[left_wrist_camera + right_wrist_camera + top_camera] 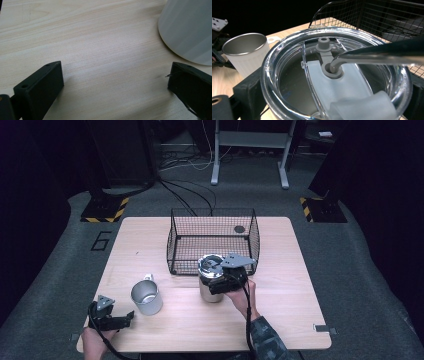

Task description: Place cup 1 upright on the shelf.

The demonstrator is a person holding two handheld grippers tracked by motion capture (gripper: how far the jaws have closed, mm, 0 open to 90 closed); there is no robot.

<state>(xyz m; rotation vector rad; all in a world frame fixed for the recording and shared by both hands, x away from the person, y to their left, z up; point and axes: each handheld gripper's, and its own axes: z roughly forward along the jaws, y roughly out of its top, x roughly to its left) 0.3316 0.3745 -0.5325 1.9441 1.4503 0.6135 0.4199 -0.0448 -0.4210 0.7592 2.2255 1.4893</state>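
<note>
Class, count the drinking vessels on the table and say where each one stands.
2. An open metal mug stands front left, by the left claw. A lidded tumbler stands just outside the wire basket's front edge, with the right claw around it.

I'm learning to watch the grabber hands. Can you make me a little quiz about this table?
1. True or false: the wire basket stands at the table's far side.
2. Which gripper has its jaws around the lidded tumbler? A left gripper B right gripper
3. Fill in: a metal ____ goes through the tumbler's clear lid.

Key: 1 true. 2 B; the left one is open beside the open metal cup. 3 straw.
</note>
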